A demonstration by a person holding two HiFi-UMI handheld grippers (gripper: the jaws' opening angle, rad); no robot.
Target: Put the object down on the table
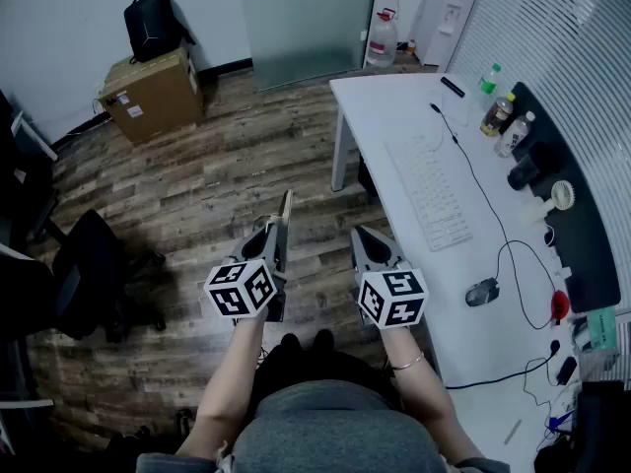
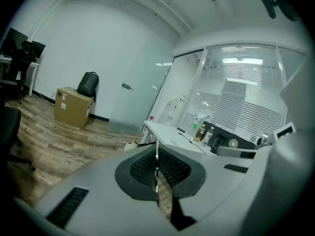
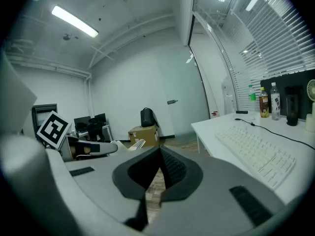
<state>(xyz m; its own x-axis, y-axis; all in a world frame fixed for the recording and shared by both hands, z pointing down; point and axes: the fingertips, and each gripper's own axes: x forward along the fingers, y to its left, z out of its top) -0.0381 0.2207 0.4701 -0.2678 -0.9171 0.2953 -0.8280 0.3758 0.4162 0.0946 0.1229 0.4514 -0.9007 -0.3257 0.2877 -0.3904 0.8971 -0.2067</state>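
- Your left gripper (image 1: 277, 233) is clamped on a thin flat object (image 1: 287, 205). In the left gripper view the object shows edge-on, as a narrow upright line between the two dark pads (image 2: 142, 168).
- The jaws are almost together, with only the object's thickness between them.
- In the head view the object sticks out past the gripper's tip towards the top of the frame, just left of centre. It looks pale tan; what it is made of cannot be told.
- The object hangs over the wooden floor (image 1: 197, 185), not over the counter (image 1: 389, 116). The counter fills the right side of the frame, and its near edge is to the right of the object.
- Your right gripper (image 1: 361, 233) is just right of centre, beside the left one and level with it. The right gripper view shows its jaws meeting at the tip with nothing between them.
- On the counter: a white keyboard (image 1: 431, 190), a mouse (image 1: 482, 291) on a cable lower down, and bottles (image 1: 498, 114) towards the upper right.
- Upper left of the frame: a cardboard box (image 1: 153, 95) with a black backpack (image 1: 153, 23) on top, against the wall.
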